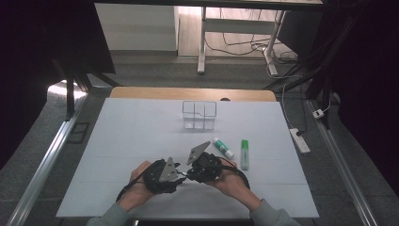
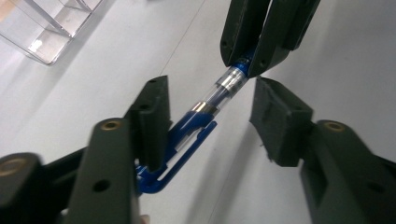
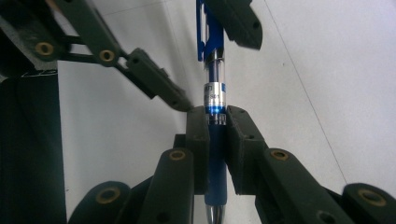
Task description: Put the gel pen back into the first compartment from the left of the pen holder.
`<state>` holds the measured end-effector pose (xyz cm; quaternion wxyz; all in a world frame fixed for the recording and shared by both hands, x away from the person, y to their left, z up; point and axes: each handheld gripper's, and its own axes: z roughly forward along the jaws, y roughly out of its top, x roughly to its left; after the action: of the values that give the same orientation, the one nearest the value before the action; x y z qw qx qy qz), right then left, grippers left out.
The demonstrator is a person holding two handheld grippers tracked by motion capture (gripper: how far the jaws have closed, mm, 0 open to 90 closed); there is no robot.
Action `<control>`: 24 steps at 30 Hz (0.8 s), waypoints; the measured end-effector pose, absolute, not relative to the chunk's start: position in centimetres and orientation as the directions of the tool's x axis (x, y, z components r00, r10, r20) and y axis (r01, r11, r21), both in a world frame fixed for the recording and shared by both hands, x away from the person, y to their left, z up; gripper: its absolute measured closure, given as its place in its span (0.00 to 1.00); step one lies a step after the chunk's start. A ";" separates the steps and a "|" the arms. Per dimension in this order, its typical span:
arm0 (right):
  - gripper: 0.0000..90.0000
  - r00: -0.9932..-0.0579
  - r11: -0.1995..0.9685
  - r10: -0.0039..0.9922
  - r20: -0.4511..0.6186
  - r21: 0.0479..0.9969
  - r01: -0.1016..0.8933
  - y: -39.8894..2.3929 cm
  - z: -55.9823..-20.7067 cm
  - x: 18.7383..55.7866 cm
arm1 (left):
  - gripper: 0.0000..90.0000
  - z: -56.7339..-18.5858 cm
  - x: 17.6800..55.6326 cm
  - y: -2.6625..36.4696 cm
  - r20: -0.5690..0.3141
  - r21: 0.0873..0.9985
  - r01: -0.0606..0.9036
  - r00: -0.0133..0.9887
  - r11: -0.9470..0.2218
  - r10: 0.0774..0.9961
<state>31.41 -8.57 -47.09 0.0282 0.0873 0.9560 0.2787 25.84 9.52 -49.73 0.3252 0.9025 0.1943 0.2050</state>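
A blue pen (image 3: 214,88) with a clear barrel is held level just above the white table sheet (image 1: 141,136), between both hands near the front edge. My right gripper (image 3: 217,116) is shut on the pen's dark blue grip section. The metal tip points back toward that gripper's camera. My left gripper (image 2: 215,112) stands open around the blue cap and clip end (image 2: 187,135). One of its pads lies close to the cap and the other is clearly apart from it. In the high view the left gripper (image 1: 180,176) and right gripper (image 1: 188,174) meet tip to tip.
A clear plastic box (image 1: 199,115) with compartments stands at the back middle of the sheet and shows again as the clear box (image 2: 46,28). A white glue stick (image 1: 223,147) and a green highlighter (image 1: 244,153) lie just right of the hands.
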 end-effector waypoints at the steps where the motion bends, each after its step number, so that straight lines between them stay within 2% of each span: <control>1: 0.88 -0.983 0.831 0.181 -0.002 0.535 0.152 -8.6 -47.0 31.4 | 0.56 -49.8 25.8 9.5 0.248 0.663 0.213 0.842 -0.718 0.479; 9: 0.88 -0.986 0.838 0.167 -0.004 0.528 0.140 -8.6 -46.8 31.3 | 0.69 -49.9 25.5 9.1 0.303 0.619 0.170 0.850 -0.767 0.432; 12: 0.88 -0.986 0.821 0.164 0.024 0.551 0.150 -8.8 -46.4 31.4 | 0.79 -50.3 25.3 8.8 0.344 0.576 0.149 0.848 -0.804 0.404; 20: 0.83 -0.983 0.783 0.181 0.018 0.603 0.155 -9.3 -45.9 31.5 | 0.86 -50.0 25.3 8.8 0.339 0.583 0.132 0.857 -0.801 0.388; 24: 0.77 -0.980 0.760 0.199 -0.003 0.632 0.152 -9.5 -45.7 31.6 | 0.87 -49.9 25.4 9.1 0.332 0.602 0.139 0.852 -0.787 0.404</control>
<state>31.62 -9.50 -45.74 0.0350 0.0938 0.9374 0.3337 25.43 9.12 -49.87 0.2911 0.9173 0.1482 0.2279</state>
